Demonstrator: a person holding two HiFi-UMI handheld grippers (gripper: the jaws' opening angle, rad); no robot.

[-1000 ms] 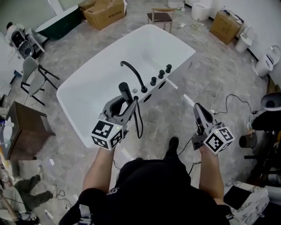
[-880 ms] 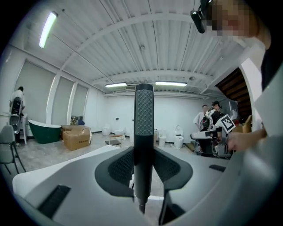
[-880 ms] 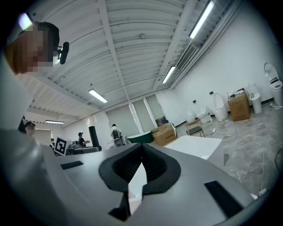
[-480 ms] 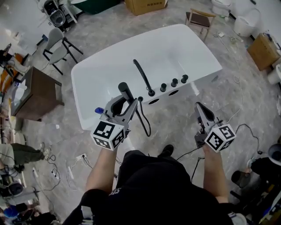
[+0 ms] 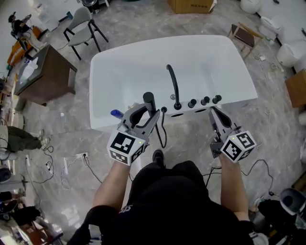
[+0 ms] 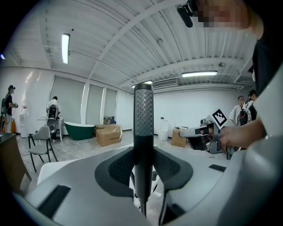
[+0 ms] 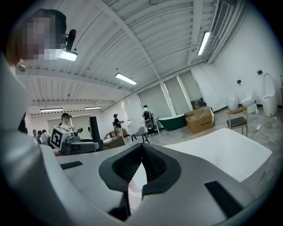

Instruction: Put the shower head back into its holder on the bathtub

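A slim black shower head [image 5: 149,99] stands upright between the pads of my left gripper [image 5: 146,111], which is shut on its handle. In the left gripper view the shower head [image 6: 143,132] rises straight up the middle, its dotted face at the top. Its black hose [image 5: 161,131] loops down in front of the white bathtub [image 5: 124,72]. On the tub's near rim stand a curved black spout [image 5: 173,83] and a row of black knobs [image 5: 204,101]. My right gripper [image 5: 213,112] is shut and empty, its tips just short of the knobs. Its jaws meet in the right gripper view [image 7: 141,148].
A brown cabinet [image 5: 45,72] and a grey chair [image 5: 81,21] stand left of the tub. A cardboard box [image 5: 191,5] and a wooden stool [image 5: 244,33] lie beyond it. Cables [image 5: 71,162] trail over the marble floor. A small blue object [image 5: 116,114] sits by the tub's near edge.
The person has turned, so the tub now lies square across the view. Both grippers have come closer to its near rim, the right one toward the knobs. Neither gripper's jaws changed.
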